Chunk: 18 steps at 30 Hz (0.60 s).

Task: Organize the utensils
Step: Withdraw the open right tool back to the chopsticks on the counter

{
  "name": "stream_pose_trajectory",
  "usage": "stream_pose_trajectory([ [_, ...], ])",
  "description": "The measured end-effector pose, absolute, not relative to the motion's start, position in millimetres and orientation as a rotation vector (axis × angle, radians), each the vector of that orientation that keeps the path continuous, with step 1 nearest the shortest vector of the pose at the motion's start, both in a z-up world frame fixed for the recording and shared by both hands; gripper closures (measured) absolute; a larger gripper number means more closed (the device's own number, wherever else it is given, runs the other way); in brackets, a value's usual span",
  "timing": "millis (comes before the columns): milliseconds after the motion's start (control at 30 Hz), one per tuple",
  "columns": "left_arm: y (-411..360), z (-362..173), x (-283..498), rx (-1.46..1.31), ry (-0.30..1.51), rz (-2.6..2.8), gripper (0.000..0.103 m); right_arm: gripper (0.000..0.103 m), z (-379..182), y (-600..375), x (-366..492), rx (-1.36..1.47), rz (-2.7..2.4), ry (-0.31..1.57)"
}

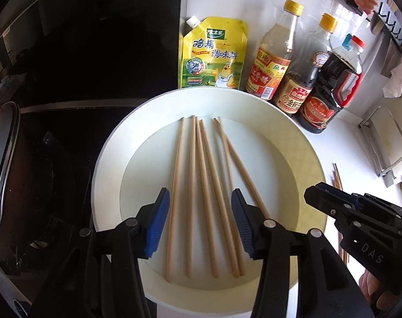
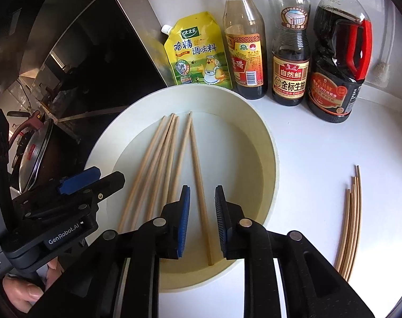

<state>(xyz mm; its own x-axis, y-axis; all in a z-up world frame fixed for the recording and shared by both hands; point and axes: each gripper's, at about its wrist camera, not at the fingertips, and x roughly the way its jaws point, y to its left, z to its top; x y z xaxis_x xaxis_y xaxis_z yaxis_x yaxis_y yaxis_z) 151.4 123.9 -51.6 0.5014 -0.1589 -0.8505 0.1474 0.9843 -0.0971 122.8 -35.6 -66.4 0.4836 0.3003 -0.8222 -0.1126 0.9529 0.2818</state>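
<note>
Left wrist view: left hand-held gripper [image 1: 200, 221] released, black plastic arms, ribbed blue pads [image 1: 158, 225] standing apart above the plate [image 1: 110, 175], pressing on nothing. Round, cream-white, smooth plate with a broad raised rim, resting on the white tabletop [image 1: 341, 137]. Inside the plate, six thin light wooden chopsticks [image 1: 203, 190], straight and matte, spread like a fan; two on the right crossing each other near their far ends. Behind the plate, a soft yellow seasoning pouch [image 1: 213, 53] with a white spout, then three bottles in a row: a clear vinegar bottle [image 1: 274, 55] with yellow cap, a dark soy sauce bottle [image 1: 304, 76] with yellow cap, a big dark jug [image 1: 333, 90] with red handle. At the right edge, the right hand-held gripper [image 1: 331, 198], black, partly hiding a few more chopsticks [image 1: 336, 179] on the tabletop. On the left, a dark stove [image 1: 55, 159] and a metal pot lid [image 1: 2, 159].

Right wrist view: right hand-held gripper [image 2: 202, 220] released too, pads only a little apart, one chopstick lying on the plate [image 2: 270, 159] seen between them, not squeezed. Other chopsticks [image 2: 158, 164] in the plate close together on the left side. Loose bundle of chopsticks [image 2: 350, 220] on the tabletop [image 2: 320, 159], right of the plate, well apart from it. Same pouch [image 2: 198, 53] and bottles behind. At the left, the left hand-held gripper [image 2: 79, 180] with fingers [image 2: 28, 294] of a hand around its handle.
</note>
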Motion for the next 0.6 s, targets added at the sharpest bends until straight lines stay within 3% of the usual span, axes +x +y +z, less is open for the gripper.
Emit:
stream_pose_trajectory([
  [600,85,-40,109,0.028,1.000,-0.279,0.052,0.078,-48,-82,64,0.263,0.168,0.975],
])
